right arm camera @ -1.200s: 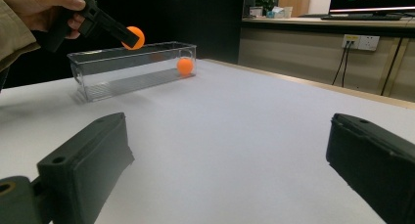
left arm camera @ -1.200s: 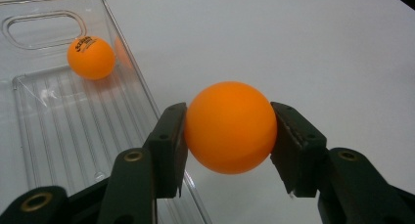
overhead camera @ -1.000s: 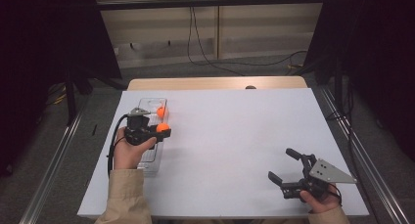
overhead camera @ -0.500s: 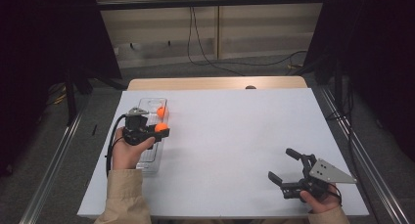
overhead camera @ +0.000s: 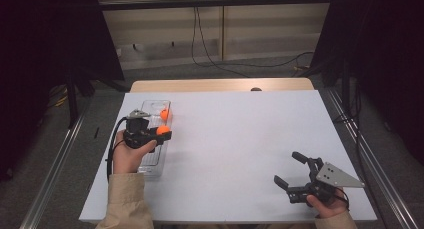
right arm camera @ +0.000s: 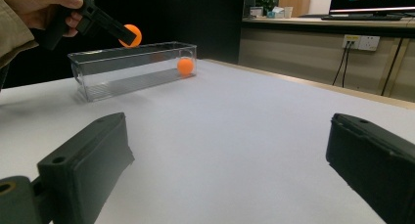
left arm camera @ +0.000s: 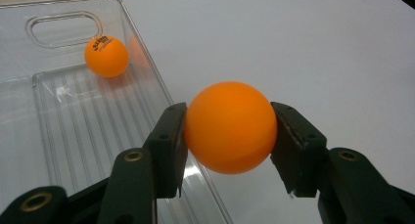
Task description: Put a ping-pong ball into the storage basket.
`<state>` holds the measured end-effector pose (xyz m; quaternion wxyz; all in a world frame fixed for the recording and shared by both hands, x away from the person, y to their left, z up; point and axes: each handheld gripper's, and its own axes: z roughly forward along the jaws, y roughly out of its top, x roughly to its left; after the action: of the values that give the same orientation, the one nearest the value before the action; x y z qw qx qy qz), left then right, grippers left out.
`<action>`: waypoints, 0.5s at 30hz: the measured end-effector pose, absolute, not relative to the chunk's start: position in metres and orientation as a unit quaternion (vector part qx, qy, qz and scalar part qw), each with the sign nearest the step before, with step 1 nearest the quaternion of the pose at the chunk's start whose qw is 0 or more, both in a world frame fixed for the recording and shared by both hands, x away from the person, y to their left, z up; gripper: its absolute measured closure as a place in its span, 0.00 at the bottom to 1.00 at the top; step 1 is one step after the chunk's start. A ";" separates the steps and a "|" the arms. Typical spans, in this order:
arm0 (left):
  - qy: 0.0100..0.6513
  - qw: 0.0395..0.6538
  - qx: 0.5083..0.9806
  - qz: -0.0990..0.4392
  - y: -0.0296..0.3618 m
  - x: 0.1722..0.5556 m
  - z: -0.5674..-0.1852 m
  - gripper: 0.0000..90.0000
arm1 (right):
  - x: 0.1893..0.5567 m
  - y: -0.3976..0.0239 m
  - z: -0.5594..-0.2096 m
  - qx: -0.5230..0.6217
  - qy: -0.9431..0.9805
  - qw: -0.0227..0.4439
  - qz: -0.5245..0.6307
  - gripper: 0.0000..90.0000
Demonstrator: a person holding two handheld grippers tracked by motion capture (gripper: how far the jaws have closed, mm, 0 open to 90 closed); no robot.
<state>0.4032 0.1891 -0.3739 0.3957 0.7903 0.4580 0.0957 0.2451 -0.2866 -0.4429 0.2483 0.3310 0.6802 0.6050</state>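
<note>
My left gripper [overhead camera: 163, 132] is shut on an orange ball [left arm camera: 229, 127] [overhead camera: 162, 130], held just above the right rim of a clear plastic bin [overhead camera: 150, 161] [left arm camera: 63, 136]. A second orange ball [overhead camera: 164, 114] [left arm camera: 106, 56] lies inside the bin at its far end, near the handle cut-out. In the right gripper view the held ball [right arm camera: 132, 35] hangs over the bin [right arm camera: 132, 67], with the other ball [right arm camera: 185, 66] inside it. My right gripper [overhead camera: 291, 170] [right arm camera: 225, 170] rests at the table's near right, jaws spread wide with nothing between them.
The white table top [overhead camera: 235, 139] stretches between the two hands. A wooden strip [overhead camera: 215, 85] runs along its far edge. Cables [overhead camera: 210, 44] hang down the wall behind, and metal rails [overhead camera: 55, 164] flank the table on both sides.
</note>
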 end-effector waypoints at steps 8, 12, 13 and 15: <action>0.462 0.397 0.787 0.097 0.191 0.403 -0.373 0.56 | 0.245 -0.287 -0.443 0.331 0.680 0.248 0.606 0.02; 0.465 0.397 0.785 0.099 0.194 0.402 -0.373 0.56 | 0.245 -0.287 -0.443 0.331 0.680 0.248 0.605 0.02; 0.467 0.397 0.784 0.098 0.194 0.402 -0.373 0.56 | 0.245 -0.286 -0.443 0.331 0.680 0.248 0.605 0.02; 0.466 0.397 0.785 0.099 0.195 0.402 -0.373 0.56 | 0.245 -0.286 -0.443 0.331 0.680 0.248 0.605 0.02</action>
<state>0.4022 0.1951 -0.3727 0.3968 0.7846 0.4660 0.0991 0.2449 -0.2865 -0.4428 0.2482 0.3309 0.6803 0.6051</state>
